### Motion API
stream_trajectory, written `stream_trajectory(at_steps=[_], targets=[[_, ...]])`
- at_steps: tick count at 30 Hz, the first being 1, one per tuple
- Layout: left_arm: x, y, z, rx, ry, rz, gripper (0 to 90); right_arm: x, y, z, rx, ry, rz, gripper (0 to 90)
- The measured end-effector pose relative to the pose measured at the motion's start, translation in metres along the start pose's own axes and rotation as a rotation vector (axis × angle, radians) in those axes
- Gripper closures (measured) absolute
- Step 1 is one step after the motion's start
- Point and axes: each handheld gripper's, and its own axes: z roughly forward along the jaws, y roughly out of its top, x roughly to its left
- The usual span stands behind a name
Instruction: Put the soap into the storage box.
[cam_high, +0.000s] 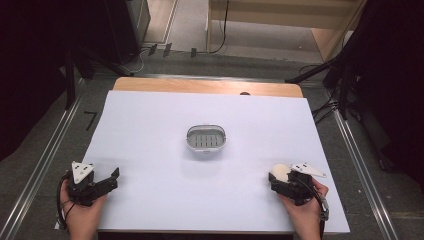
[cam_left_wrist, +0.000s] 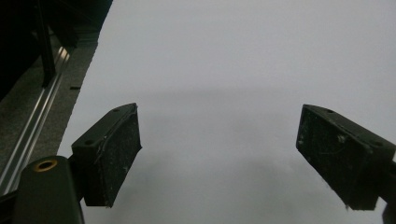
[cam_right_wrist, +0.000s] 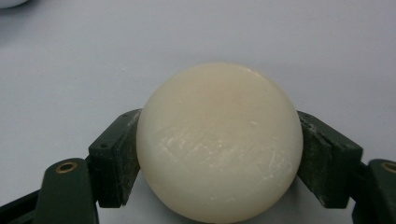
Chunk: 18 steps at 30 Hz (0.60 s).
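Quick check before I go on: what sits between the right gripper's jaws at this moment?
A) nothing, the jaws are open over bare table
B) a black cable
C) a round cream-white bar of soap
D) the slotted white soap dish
C: in the right gripper view both black pads press on the sides of the round cream-white bar of soap, held by the right gripper.
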Motion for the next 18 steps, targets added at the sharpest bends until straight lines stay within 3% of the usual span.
stream_trajectory(at_steps=[18], targets=[[-0.0008, -0.001, -0.0016, -0.017, 0.008, 0.003, 15.4, 0.0026, 0.0066, -0.0037, 0.036, 0.023, -0.016, 24.9]])
